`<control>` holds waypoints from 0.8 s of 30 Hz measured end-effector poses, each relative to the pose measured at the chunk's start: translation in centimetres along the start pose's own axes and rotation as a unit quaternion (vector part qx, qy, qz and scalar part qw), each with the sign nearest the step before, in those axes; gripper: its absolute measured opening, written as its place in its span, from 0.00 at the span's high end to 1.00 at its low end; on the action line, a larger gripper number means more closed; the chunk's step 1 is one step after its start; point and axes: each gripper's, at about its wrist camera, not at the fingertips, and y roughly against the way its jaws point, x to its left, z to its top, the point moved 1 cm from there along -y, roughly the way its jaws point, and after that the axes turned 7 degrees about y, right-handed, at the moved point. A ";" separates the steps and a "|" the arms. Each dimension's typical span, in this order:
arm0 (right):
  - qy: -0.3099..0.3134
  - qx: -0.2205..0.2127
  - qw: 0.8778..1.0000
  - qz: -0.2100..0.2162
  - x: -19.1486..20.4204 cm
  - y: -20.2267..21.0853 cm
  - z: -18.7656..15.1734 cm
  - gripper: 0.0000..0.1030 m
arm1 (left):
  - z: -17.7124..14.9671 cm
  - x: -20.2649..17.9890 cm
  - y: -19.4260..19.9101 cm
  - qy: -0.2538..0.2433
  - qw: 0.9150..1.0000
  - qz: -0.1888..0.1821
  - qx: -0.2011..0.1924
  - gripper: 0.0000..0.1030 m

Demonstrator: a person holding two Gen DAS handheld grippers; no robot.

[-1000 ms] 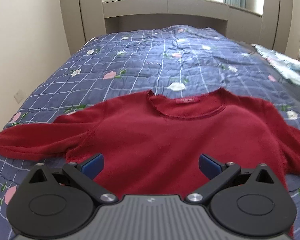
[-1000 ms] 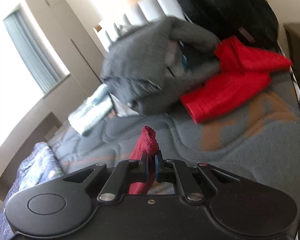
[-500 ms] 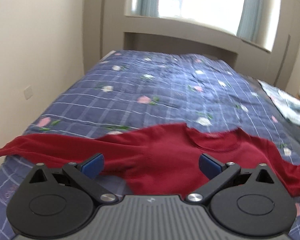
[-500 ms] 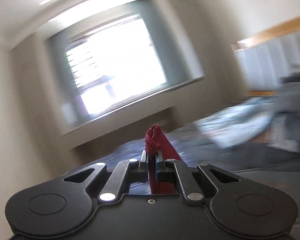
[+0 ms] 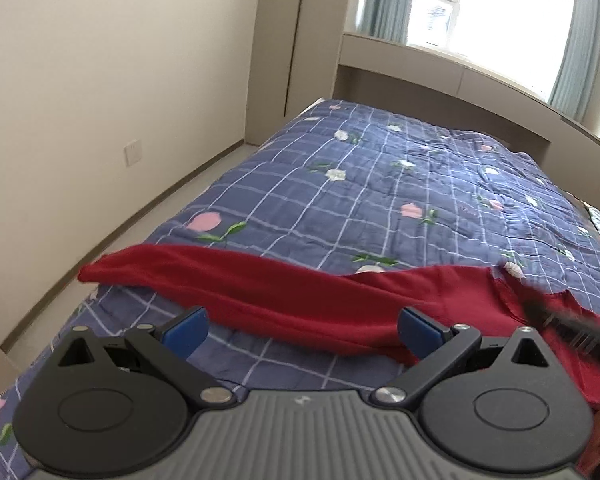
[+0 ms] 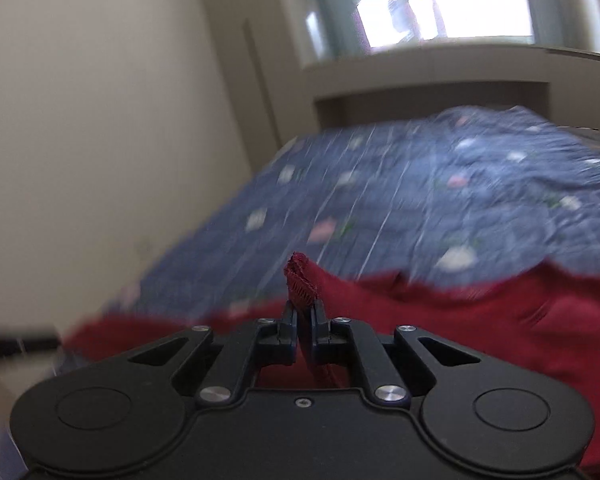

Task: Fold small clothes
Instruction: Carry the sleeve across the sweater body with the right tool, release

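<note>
— Where is the red sweater (image 5: 300,300) found?

— It is spread across the near end of the blue quilt (image 5: 380,184), which is checked with white lines and scattered with flowers. One sleeve is stretched toward the left edge of the bed, close to the cream wall (image 5: 100,80); the body is bunched toward the right.

— And the left gripper (image 5: 302,326)?

— Its blue-padded jaws are held wide apart above the quilt and the sleeve. Nothing is gripped between them.

— The right gripper (image 6: 303,320)?

— Its jaws are clamped tight on a pinched edge of the sweater (image 6: 300,280), and a ribbed tuft of red cloth is seen sticking up above the fingertips. More red fabric is draped behind and to the right.

— Is it seen from the left side too?

— A dark blurred shape is seen at the right edge of the left wrist view, over the sweater; it is possibly that gripper, but the blur is too strong for that to be told.

— Anything further back?

— A window (image 5: 480,4) with pale curtains is seen beyond the bed.
</note>
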 end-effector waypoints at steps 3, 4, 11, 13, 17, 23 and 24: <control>-0.010 0.032 0.999 0.011 1.0 -1.8 -1.6 0.92 | -0.3 0.5 -0.9 0.009 1.000 -0.011 0.012 0.00; -0.020 0.040 0.999 0.021 0.6 -2.1 -1.9 0.87 | -0.5 0.4 -1.2 0.009 1.000 -0.015 0.016 0.00; -0.065 0.032 0.995 0.068 -3.2 1.8 -2.5 0.28 | -1.5 -2.5 -3.0 0.003 0.998 -0.058 0.027 0.00; -0.069 0.018 0.996 0.060 -5.3 3.7 -2.4 0.15 | -1.8 -3.9 -3.6 0.002 0.996 -0.085 0.034 0.00; -0.064 -0.016 0.998 0.006 -10.5 7.8 -2.4 0.03 | -2.7 -6.8 -5.5 -0.003 0.989 -0.134 0.061 0.00; -0.049 -0.025 0.990 -0.126 -18.1 11.8 -4.1 0.01 | -4.1 -11.1 -9.3 -0.051 0.983 -0.145 0.098 0.13; -0.053 -0.024 0.988 -0.143 -19.3 12.2 -4.5 0.01 | -4.2 -11.5 -9.8 -0.059 0.983 -0.142 0.103 0.17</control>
